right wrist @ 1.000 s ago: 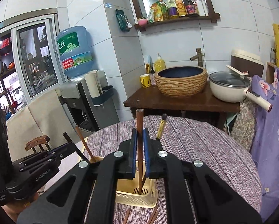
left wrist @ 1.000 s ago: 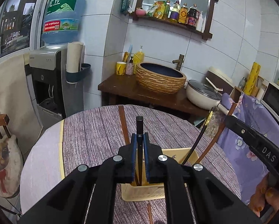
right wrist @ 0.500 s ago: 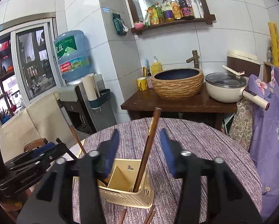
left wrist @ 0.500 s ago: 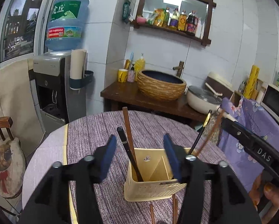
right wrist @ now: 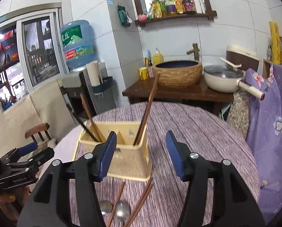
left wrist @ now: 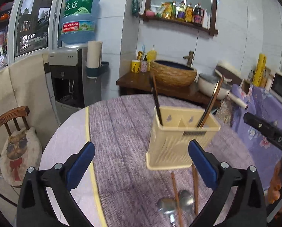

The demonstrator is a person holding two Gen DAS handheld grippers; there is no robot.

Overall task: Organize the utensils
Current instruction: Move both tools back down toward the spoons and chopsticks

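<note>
The cream plastic slotted utensil holder (left wrist: 180, 143) stands mid-worktop, dark chopsticks (left wrist: 156, 98) leaning out of its left and right compartments and fanning above its rim. Just in front of it, loose brown wooden chopsticks (right wrist: 141, 202) and two steel spoons (right wrist: 120, 211) clutter the purple striped cloth on the worktop (left wrist: 118, 136). Left of the holder the cloth lies bare; behind it too.
</note>
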